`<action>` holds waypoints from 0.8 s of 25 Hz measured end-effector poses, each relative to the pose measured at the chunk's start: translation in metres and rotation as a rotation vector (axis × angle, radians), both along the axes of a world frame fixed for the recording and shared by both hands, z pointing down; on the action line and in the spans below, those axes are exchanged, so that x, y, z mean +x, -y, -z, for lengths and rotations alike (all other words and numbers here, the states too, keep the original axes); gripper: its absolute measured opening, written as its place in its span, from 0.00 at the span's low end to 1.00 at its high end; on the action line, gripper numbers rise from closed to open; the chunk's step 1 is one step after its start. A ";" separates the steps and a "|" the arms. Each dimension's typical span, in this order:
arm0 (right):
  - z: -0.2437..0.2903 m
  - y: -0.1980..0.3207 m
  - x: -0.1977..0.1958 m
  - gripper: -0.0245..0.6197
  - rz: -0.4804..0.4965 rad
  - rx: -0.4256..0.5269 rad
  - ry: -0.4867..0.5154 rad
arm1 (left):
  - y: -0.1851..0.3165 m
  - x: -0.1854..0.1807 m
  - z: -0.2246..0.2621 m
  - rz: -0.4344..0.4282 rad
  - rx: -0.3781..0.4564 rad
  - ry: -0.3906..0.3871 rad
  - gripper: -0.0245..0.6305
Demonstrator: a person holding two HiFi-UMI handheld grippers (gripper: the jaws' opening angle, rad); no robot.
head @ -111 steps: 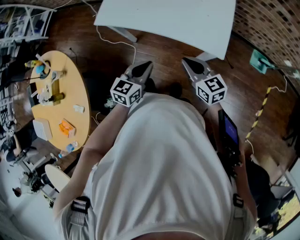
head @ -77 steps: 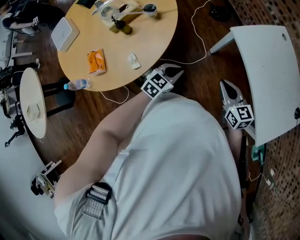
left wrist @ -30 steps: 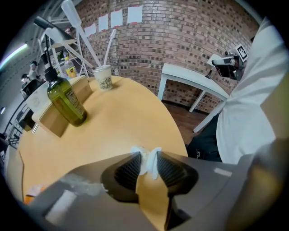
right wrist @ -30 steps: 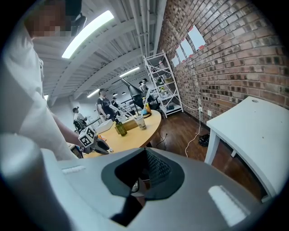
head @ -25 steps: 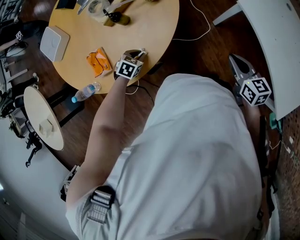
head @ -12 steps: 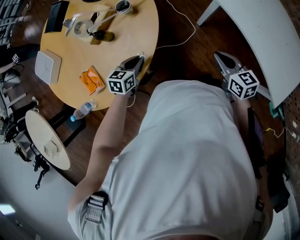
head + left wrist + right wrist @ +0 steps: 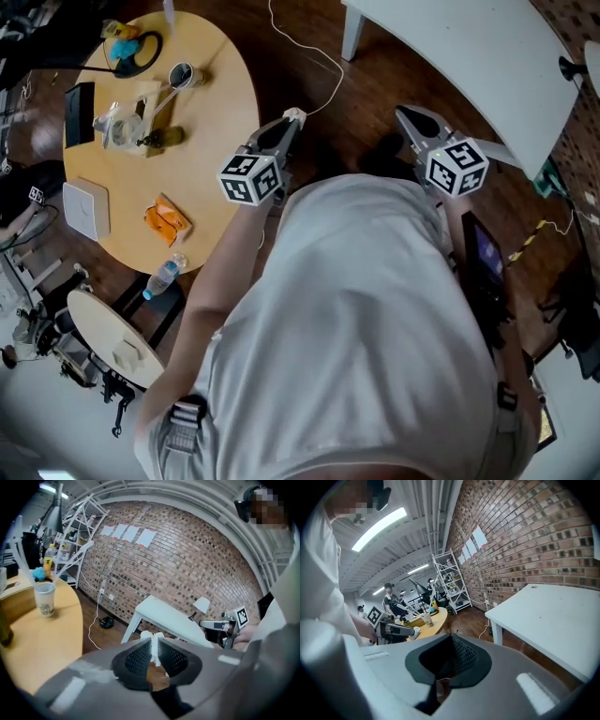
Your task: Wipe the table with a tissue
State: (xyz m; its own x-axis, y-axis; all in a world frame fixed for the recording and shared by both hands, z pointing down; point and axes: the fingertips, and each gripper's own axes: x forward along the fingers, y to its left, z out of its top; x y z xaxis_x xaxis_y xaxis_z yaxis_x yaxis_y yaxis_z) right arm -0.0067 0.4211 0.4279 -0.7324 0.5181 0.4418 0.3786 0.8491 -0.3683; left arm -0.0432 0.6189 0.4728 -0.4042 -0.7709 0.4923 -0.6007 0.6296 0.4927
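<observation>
Left gripper [image 7: 284,131] pinched tight on the tissue [image 7: 151,635], only a small white tuft showing past the tips. It hangs over bare floor at my twelve o'clock, touching neither table. Right gripper [image 7: 451,639] pressed together, nothing in it, out toward one o'clock. Round wooden table [image 7: 202,159] sits at ten o'clock, white table [image 7: 469,56] from twelve round to two. Risks as I judge them: so little tissue sticks out that the hard jaw tips could scrape a tabletop instead of the paper wiping it. The thin wad could also slide out of the pinch under drag, since the hold is on a narrow fold. On the round table a careless sweep could knock the paper cup [image 7: 45,599] or push the orange packet [image 7: 167,221] off the edge. A white cable [image 7: 323,61] trails on the floor at twelve, a snag for my feet. Count: one tissue, two grippers, two tables, one paper cup, one orange packet, one flat white box [image 7: 84,208], one water bottle [image 7: 161,277] lying at eight o'clock below the round table's rim, one cable. The other clutter at ten is too small to count.
</observation>
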 end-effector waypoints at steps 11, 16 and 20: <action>0.009 0.144 -0.005 0.05 -0.180 -0.013 0.056 | 0.174 -0.029 0.028 -0.188 0.028 0.029 0.12; 0.009 0.199 -0.004 0.05 -0.236 0.000 0.073 | 0.233 -0.037 0.030 -0.255 0.020 0.057 0.12; 0.009 0.254 -0.010 0.05 -0.247 0.003 0.109 | 0.287 -0.048 0.033 -0.269 -0.010 0.096 0.11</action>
State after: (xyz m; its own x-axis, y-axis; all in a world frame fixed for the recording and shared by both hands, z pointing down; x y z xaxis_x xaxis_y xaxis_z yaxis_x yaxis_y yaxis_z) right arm -0.0168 0.1666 0.4187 -0.8798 0.3166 0.3547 0.1968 0.9216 -0.3346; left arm -0.0910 0.3319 0.4395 -0.2309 -0.8519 0.4701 -0.7905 0.4459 0.4198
